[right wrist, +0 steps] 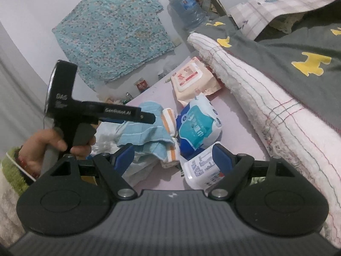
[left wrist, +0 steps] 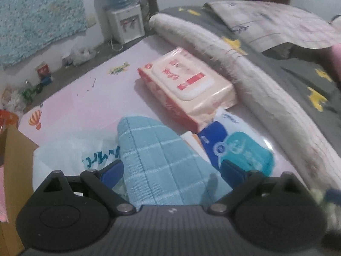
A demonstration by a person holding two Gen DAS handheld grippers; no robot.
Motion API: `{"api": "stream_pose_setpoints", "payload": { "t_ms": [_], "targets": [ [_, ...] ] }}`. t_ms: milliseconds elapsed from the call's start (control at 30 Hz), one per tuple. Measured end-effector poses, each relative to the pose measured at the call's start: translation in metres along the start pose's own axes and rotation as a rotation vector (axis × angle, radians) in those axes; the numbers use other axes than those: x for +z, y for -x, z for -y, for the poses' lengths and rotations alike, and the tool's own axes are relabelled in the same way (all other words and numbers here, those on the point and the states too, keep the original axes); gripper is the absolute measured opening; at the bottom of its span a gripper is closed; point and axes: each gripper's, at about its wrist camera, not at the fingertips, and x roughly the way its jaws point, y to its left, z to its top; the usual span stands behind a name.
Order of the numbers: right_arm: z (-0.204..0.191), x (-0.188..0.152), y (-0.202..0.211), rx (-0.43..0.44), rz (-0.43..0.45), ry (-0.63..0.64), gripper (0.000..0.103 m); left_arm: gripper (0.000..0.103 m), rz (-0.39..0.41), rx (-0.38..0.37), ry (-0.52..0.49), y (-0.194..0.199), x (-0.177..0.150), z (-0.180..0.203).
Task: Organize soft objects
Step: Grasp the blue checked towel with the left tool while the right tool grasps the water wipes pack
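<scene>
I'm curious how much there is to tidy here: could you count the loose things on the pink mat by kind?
Soft packs: 3 (pink wipes pack, teal tissue pack, white pack)
Cloths: 2 (blue checked cloth, orange-striped cloth)
Plastic bags: 1 (white plastic bag)
Total: 6

This is a bedroom in a home. At two o'clock in the left wrist view lies a bed under a dark grey quilt with yellow shapes (left wrist: 298, 72), edged by a rolled white fringed blanket (left wrist: 245, 72). At eleven o'clock a white water dispenser with a blue bottle (left wrist: 125, 21) stands beside a teal floral cloth hung on the wall (left wrist: 40, 19), above a pink cartoon-printed floor mat (left wrist: 89, 98).
</scene>
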Motion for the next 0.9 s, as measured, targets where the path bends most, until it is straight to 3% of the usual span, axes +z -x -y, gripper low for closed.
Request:
{"api": "stream_pose_setpoints", "payload": {
  "t_ms": [133, 267, 467, 733, 800, 900],
  "targets": [
    [0.008, 0.0, -0.012, 0.003, -0.013, -0.016, 0.08, 0.101, -0.06, 0.023, 0.0, -0.019, 0.004, -0.004],
    [0.009, -0.001, -0.022, 0.009, -0.024, -0.018, 0.08, 0.102, -0.125, -0.007, 0.021, -0.034, 0.003, -0.008],
    [0.009, 0.0, -0.03, 0.012, -0.028, -0.019, 0.08, 0.102, -0.139, -0.02, 0.058, -0.033, 0.005, -0.009],
    [0.015, 0.001, -0.034, 0.0, -0.024, -0.025, 0.08, 0.102, -0.125, 0.026, -0.058, -0.033, 0.002, 0.017],
    [0.015, 0.004, -0.033, -0.003, -0.019, -0.014, 0.08, 0.099, -0.114, 0.033, -0.09, -0.035, 0.0, 0.021],
    [0.01, 0.013, -0.031, -0.017, -0.012, 0.028, 0.08, 0.079, -0.082, 0.001, -0.094, -0.03, -0.002, 0.018]
  ]
}}
